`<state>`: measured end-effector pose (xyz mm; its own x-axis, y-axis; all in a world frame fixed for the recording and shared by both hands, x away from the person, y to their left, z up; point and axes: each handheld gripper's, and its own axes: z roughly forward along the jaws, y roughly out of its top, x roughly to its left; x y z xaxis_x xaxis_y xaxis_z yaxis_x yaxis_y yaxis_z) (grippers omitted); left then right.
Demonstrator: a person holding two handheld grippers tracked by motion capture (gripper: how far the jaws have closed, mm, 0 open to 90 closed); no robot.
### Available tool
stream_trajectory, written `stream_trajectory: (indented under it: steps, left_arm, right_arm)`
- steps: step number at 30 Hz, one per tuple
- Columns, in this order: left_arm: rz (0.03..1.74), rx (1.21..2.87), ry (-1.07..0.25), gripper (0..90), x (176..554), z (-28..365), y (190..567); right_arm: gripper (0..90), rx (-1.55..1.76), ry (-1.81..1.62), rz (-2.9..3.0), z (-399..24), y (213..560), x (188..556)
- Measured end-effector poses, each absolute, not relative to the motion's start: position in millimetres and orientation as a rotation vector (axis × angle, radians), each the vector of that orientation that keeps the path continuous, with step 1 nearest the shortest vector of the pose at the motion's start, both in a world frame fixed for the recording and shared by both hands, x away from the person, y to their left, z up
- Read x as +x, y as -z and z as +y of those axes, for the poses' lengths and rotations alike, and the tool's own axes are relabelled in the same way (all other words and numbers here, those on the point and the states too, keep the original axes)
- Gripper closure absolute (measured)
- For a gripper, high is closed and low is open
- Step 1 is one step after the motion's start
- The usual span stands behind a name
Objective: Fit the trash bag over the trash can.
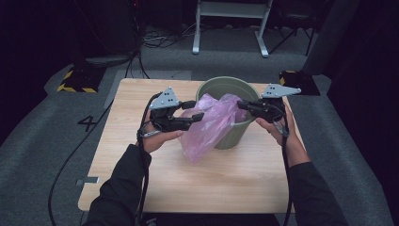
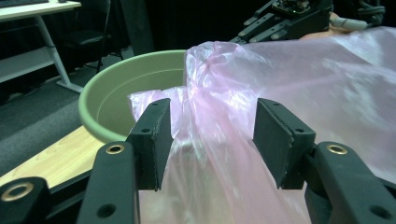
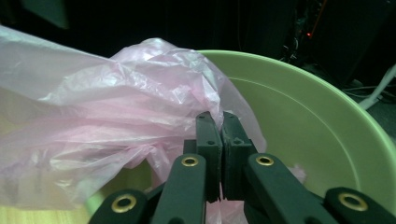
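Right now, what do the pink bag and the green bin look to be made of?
Pink bag: thin plastic film by the look, translucent, glossy, finely crinkled; the bin's edge shows faintly through it. Green bin: likely moulded plastic, smooth matte pale green, rolled rim, no seams visible. The right tool pinches the film at the rim.

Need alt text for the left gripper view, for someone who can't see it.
Two black fingers of the left gripper stand open around a fold of pink plastic bag, not pressing it. Behind it sits a green bucket on the wooden table.
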<state>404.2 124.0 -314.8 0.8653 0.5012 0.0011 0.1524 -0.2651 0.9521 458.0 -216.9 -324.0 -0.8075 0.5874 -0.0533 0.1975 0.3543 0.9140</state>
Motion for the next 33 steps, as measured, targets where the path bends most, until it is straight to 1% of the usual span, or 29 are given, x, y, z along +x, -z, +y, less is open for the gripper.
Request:
stream_trajectory:
  steps: [1,5,7,15,17,20,21,24,30,33]
  left_arm:
    - [0.482,1.825,-0.340,46.2,403.4,126.2,316.3]
    - [0.473,1.813,-0.333,43.3,398.5,131.6,319.4]
    - [0.476,1.809,-0.352,42.6,395.1,134.6,319.5]
    - [0.436,1.792,-0.361,34.9,377.1,152.6,321.3]
    - [0.419,1.788,-0.347,34.6,374.2,154.8,322.7]
    - [0.391,1.791,-0.330,31.2,368.4,154.9,325.2]
    - [0.387,1.794,-0.347,31.1,366.4,155.6,325.8]
    - [0.385,1.766,-0.316,30.2,362.9,157.7,327.5]
    - [0.355,1.770,-0.328,17.9,347.1,155.2,323.2]
    - [0.301,1.760,-0.328,15.2,336.2,151.6,319.9]
  right_arm:
    - [87.4,0.698,-1.442,2.244,-218.4,324.5,459.1]
    - [87.5,0.737,-1.428,2.231,-225.0,326.8,463.8]
    - [87.5,0.758,-1.424,2.223,-227.3,327.2,465.5]
    - [86.8,0.801,-1.409,2.199,-233.3,327.3,469.0]
    - [86.3,0.811,-1.406,2.193,-234.0,327.4,469.9]
    - [85.9,0.816,-1.393,2.191,-233.4,327.8,470.9]
    - [85.4,0.821,-1.391,2.192,-232.9,328.0,471.2]
    - [85.1,0.828,-1.376,2.188,-232.0,328.2,471.9]
    - [84.6,0.845,-1.360,2.177,-230.5,327.2,473.4]
    - [84.6,0.857,-1.342,2.185,-229.1,327.2,474.3]
